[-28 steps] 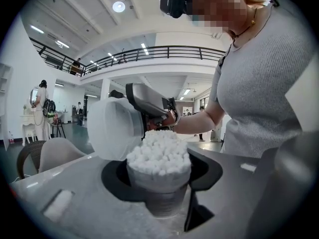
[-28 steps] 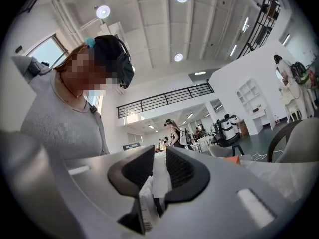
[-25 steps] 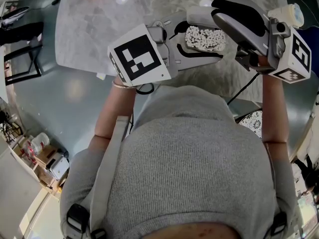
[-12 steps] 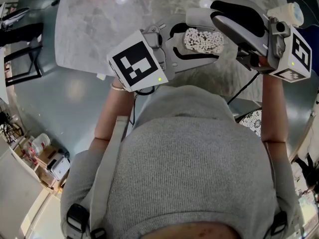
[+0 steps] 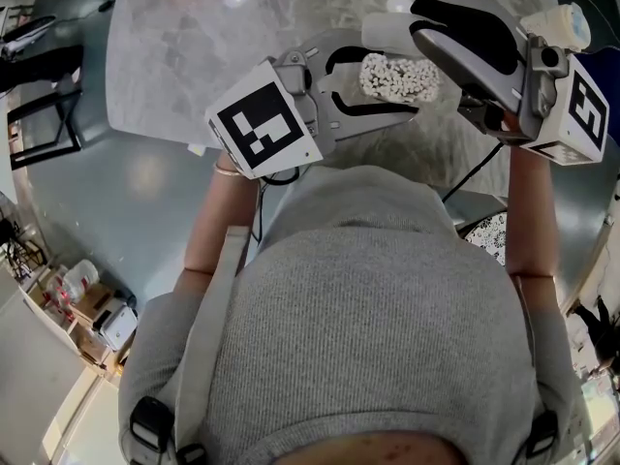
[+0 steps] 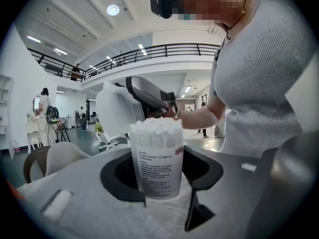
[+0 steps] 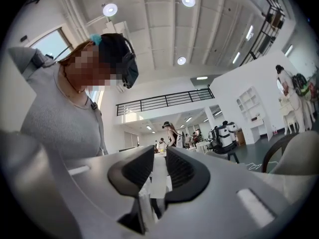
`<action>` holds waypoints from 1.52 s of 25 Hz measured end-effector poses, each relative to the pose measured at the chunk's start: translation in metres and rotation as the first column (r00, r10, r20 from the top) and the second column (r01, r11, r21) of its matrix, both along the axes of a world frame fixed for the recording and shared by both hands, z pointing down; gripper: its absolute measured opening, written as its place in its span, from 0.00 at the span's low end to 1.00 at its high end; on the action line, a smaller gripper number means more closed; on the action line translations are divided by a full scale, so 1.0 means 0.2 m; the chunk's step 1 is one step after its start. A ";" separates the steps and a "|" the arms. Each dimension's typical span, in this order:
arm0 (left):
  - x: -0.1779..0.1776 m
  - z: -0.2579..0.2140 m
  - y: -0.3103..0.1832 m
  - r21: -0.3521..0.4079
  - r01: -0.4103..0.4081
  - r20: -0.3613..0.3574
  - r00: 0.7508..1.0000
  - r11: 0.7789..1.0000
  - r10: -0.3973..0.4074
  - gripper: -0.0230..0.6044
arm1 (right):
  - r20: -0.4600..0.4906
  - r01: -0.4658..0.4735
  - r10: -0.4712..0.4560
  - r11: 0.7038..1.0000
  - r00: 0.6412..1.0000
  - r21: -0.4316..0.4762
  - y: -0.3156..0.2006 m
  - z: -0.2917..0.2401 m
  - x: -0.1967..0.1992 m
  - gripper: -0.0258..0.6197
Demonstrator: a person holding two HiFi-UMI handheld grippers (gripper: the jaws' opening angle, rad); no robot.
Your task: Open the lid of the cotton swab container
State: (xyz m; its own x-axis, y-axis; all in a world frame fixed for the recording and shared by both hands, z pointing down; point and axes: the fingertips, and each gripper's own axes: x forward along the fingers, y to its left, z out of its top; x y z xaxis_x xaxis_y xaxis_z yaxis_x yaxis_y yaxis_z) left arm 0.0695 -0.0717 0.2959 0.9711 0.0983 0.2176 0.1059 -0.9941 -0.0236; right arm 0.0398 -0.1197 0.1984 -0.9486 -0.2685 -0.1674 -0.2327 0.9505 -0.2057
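While the left gripper (image 6: 162, 183) holds the open cotton swab container (image 5: 397, 77) tight in its jaws above the table (image 5: 184, 46), the right gripper (image 7: 159, 156) pinches the thin white lid (image 7: 158, 180) in its jaws.

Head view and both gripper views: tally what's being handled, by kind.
Grey two-jaw grippers: 2, left gripper and right gripper
Clear plastic cotton swab container, open, full of white swabs: 1
Thin translucent piece in the right gripper, probably the lid: 1
Total: 4
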 end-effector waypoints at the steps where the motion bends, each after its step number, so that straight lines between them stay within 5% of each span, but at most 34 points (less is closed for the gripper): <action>1: 0.00 0.00 0.00 -0.006 -0.002 -0.004 1.000 1.000 0.002 0.39 | -0.012 -0.023 0.023 0.999 1.000 0.034 0.00 0.00 0.00 0.16; 11: 0.00 0.03 -0.01 -0.021 0.008 -0.042 0.999 1.000 -0.009 0.39 | 0.099 -0.091 0.083 0.993 0.992 0.076 0.01 -0.03 0.16 0.33; 23: 0.00 -0.01 -0.02 -0.012 0.014 -0.036 0.999 1.000 -0.015 0.38 | -0.110 0.049 -0.048 0.999 0.993 0.011 0.21 0.20 0.14 0.40; 38: -0.01 0.00 0.01 0.011 -0.027 -0.012 1.000 1.000 0.027 0.38 | -0.339 0.132 -0.112 0.991 0.934 0.038 0.24 0.34 0.01 0.40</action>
State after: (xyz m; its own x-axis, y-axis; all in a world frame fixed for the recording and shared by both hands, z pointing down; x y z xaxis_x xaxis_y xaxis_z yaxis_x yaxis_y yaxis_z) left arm 0.0678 -0.0707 0.2965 0.9708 0.1222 0.2065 0.1323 -0.9906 -0.0358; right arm 0.0412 -0.0718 0.2665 -0.9771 -0.1468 0.1538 -0.1602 0.9839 -0.0788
